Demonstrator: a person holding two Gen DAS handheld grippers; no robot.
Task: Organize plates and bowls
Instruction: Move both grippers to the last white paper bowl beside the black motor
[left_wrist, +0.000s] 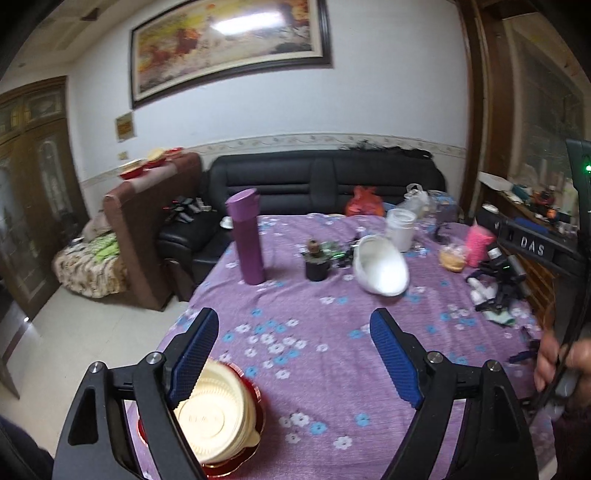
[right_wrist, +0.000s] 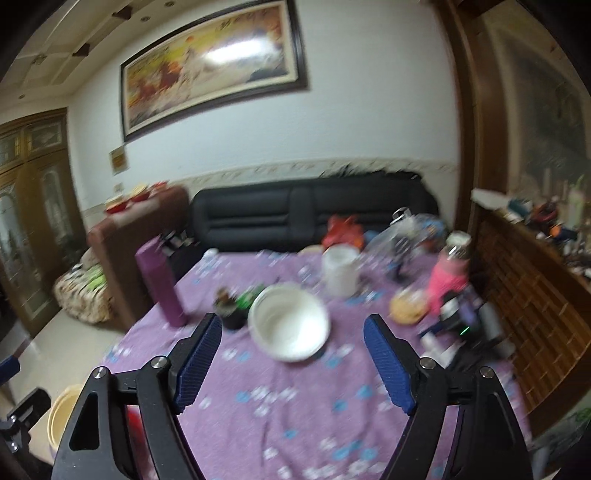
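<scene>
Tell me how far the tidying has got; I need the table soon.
Done: a cream bowl sits on a red plate at the near table edge. In hand: nothing; both tongs, left and right, are open and empty. Left: the white bowl is alone mid-table on the purple cloth.

Both looking forward and slightly down from the near edge of the desk (left_wrist: 332, 369), toward the far sofa (left_wrist: 325, 177). Shared: white bowl (right_wrist: 290, 321), purple bottle (left_wrist: 246, 236), painting (right_wrist: 214, 66).
</scene>
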